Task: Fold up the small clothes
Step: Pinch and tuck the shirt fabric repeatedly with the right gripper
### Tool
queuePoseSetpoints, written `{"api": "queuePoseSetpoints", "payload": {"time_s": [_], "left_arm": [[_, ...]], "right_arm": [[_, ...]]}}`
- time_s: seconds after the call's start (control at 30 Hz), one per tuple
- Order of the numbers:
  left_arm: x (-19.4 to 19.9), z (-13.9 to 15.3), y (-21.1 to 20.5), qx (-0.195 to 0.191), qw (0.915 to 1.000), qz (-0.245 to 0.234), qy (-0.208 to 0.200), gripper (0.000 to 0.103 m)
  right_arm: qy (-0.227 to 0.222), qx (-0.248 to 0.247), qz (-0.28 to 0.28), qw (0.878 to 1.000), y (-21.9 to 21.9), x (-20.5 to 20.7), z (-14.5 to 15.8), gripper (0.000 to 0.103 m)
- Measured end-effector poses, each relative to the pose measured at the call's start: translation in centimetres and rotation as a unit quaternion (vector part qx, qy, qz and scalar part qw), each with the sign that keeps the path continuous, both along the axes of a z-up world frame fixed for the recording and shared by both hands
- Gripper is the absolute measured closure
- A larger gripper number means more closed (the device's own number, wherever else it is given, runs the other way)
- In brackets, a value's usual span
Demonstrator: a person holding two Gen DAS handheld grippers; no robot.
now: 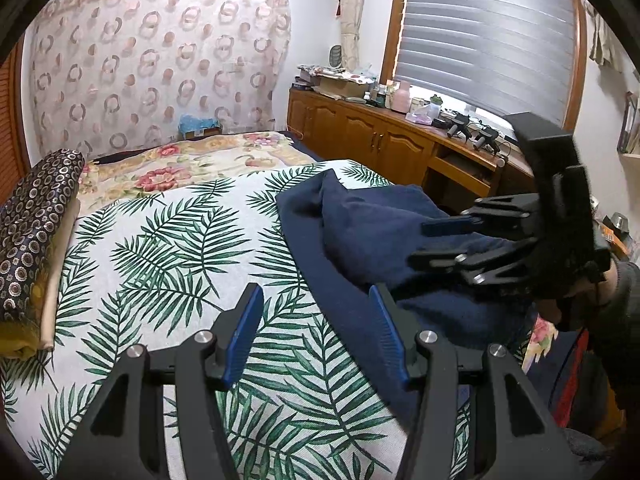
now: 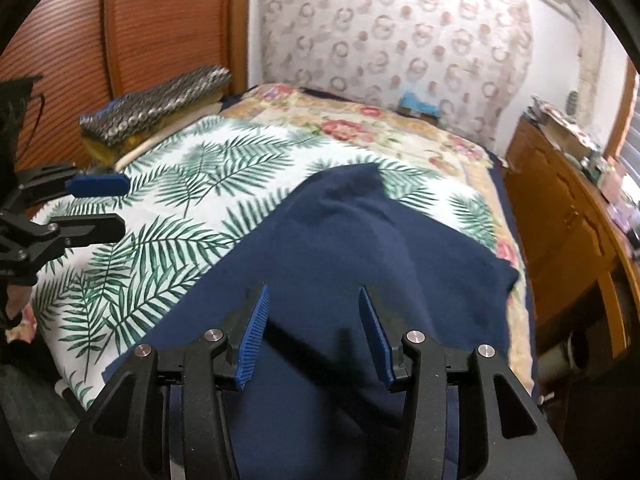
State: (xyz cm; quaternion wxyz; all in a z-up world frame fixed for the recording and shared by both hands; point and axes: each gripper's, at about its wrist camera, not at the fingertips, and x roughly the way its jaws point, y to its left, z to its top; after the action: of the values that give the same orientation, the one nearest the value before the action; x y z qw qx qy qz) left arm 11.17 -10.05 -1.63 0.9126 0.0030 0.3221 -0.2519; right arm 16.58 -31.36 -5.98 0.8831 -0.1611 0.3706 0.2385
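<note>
A navy blue garment lies rumpled on the palm-leaf sheet of the bed, on its right side. My left gripper is open and empty, just above the sheet at the garment's left edge. My right gripper shows at the right, open above the garment. In the right wrist view the garment fills the middle, and my right gripper hovers open over its near part. The left gripper shows at the left edge, open over the sheet.
A folded patterned bundle lies at the bed's left edge. A floral blanket covers the far end. A wooden cabinet with clutter runs along the right wall under a blinded window. A wooden headboard stands at the left.
</note>
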Motion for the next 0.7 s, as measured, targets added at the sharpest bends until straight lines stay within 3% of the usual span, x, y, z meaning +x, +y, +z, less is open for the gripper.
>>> {"api": "queuePoseSetpoints", "payload": {"time_s": [0.23,0.3,0.57,0.6,0.63,0.7], "left_arm": [[-0.1,-0.3,0.2,-0.001,1.0,0.001,0.002,0.049],[-0.2,-0.5,0.2,-0.002,1.0,0.002,0.003,0.049],[-0.4,-0.7,0.1,0.0,1.0,0.0,0.007,0.049],[-0.3,-0.7,0.0,0.0,1.0,0.0,0.008,0.049],[-0.3,-0.7,-0.1,0.0,1.0,0.0,0.008,0.049],[-0.4,-0.7,-0.1,0.0,1.0,-0.001,0.008,0.049]], "right_arm": [[0.034,-0.019,0.013,0.999,1.9,1.8,-2.6,0.056],[0.04,-0.031,0.014,0.999,2.2,2.3,-3.3,0.051],[0.037,-0.054,0.005,0.998,1.9,3.8,-4.2,0.049],[0.034,-0.055,0.005,0.998,1.9,3.8,-4.2,0.055],[0.03,-0.058,0.005,0.998,1.8,3.9,-4.1,0.069],[0.027,-0.053,0.006,0.998,1.4,4.0,-3.5,0.088]]}}
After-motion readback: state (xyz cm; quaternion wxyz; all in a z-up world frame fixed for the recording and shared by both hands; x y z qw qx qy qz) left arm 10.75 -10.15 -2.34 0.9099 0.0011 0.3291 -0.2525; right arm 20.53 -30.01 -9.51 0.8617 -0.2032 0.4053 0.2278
